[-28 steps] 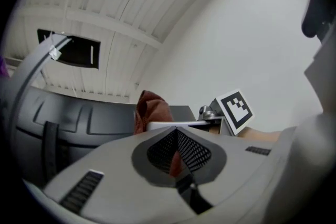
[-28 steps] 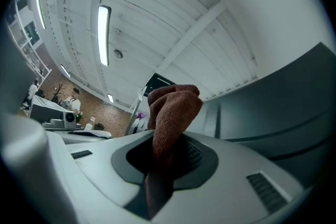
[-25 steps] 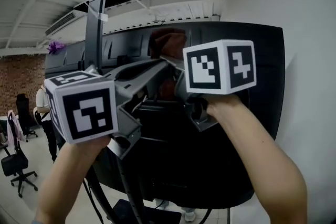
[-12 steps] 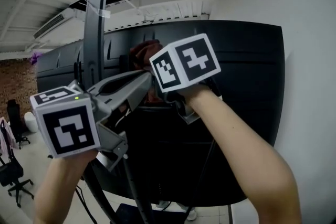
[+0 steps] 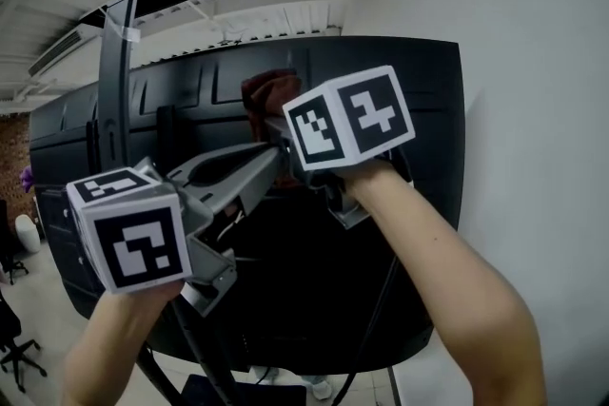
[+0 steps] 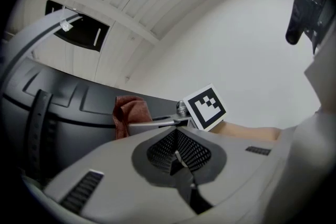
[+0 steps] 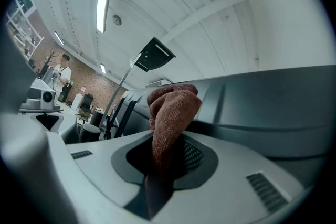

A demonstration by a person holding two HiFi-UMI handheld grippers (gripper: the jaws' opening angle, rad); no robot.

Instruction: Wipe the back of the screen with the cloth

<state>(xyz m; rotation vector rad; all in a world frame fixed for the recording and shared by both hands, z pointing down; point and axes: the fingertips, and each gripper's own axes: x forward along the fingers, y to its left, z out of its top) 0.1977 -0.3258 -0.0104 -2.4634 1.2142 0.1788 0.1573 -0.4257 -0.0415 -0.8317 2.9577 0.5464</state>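
Note:
The screen's black back (image 5: 400, 109) fills the middle of the head view, close to me. A rust-brown cloth (image 5: 269, 93) is bunched against its upper part. My right gripper (image 5: 274, 124) is shut on the cloth, whose folded top (image 7: 173, 105) stands out of the jaws and rests against the dark panel (image 7: 273, 107). My left gripper (image 5: 272, 157) reaches in just below the right one. Its jaws are shut with nothing between them (image 6: 176, 157). In the left gripper view the cloth (image 6: 131, 113) shows beyond them, beside the right gripper's marker cube (image 6: 206, 107).
A white wall (image 5: 533, 62) stands close on the right of the screen. A black pole (image 5: 112, 81) rises at the left, carrying a ceiling-height panel (image 7: 153, 55). Cables (image 5: 381, 299) hang below the screen. Far off are office chairs and a person (image 7: 64, 75).
The right gripper has carried the cloth leftward and slightly down over the screen's back. The left gripper has sunk lower and to the left. The view has swung sideways.

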